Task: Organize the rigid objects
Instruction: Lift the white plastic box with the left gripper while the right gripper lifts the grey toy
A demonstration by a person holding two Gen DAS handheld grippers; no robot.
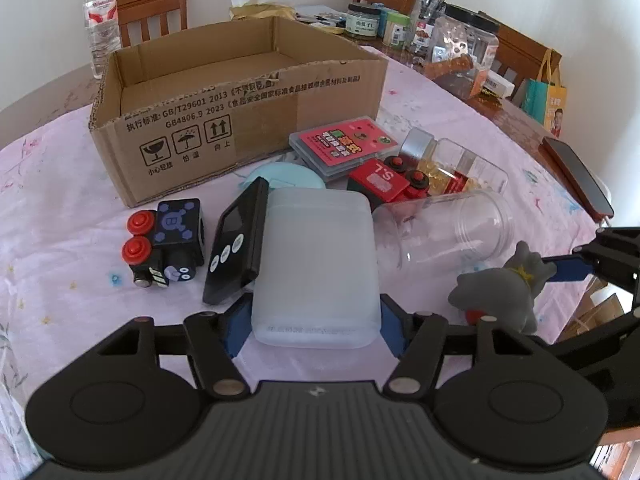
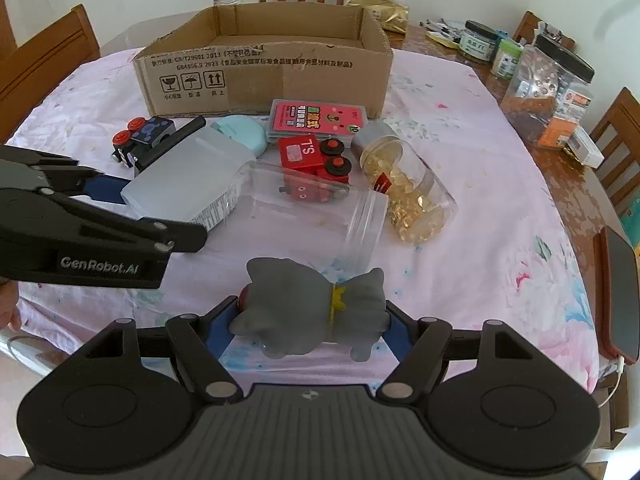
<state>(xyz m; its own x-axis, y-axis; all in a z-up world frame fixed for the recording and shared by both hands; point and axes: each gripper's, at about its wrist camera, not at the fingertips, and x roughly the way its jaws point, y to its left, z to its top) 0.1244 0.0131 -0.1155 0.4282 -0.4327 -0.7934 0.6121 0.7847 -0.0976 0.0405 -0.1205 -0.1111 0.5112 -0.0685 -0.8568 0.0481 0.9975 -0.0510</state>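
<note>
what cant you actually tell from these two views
- Cardboard box floor: mostly hidden by its near wall in the right wrist view.
- Teal round item: largely covered by the frosted box, left wrist view.
- Small print on the red card case: too small.

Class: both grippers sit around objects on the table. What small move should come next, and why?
Probably lift the left gripper with the frosted plastic box toward the open cardboard box. Its fingers flank the frosted box, the carton looks empty, and the right gripper already flanks the grey toy.
</note>
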